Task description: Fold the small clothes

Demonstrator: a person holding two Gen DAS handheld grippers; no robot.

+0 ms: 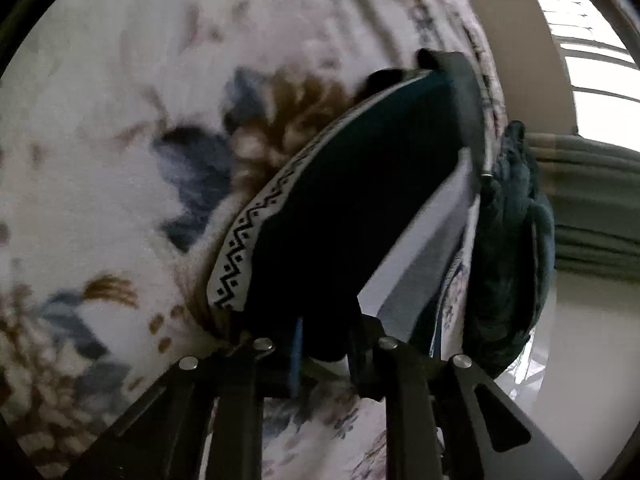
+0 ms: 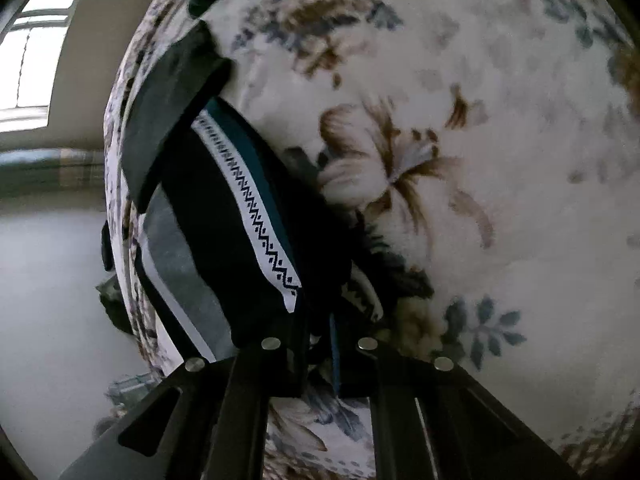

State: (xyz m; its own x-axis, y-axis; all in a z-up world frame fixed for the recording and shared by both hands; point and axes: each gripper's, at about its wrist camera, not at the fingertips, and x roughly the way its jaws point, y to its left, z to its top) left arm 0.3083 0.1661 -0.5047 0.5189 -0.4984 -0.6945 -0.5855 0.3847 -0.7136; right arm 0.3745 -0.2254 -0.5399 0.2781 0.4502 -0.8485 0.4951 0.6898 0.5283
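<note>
A dark navy garment (image 1: 352, 208) with a white band of black zigzag trim (image 1: 248, 240) lies on a bed covered by a white floral bedspread (image 1: 100, 100), close to the bed's edge; both tongs have hold of it. The left tongs (image 1: 324, 336) are drawn nearly together, with a bunched fold of the dark cloth pinched between the fingers (image 1: 296, 344); a grey-and-white striped panel (image 1: 416, 248) of the garment shows beside them. In the right wrist view the same garment (image 2: 200, 216) runs along the bed's edge, its trim (image 2: 256, 216) slanting down toward the right tongs (image 2: 320, 344) — these are almost fully closed, clamping the cloth near the end of the trim. A crumpled dark teal cloth (image 1: 508, 248) sits at the bedspread's (image 2: 500, 160) edge beyond the garment; a bright window (image 1: 592, 60) — blurred — lies past the bed.
</note>
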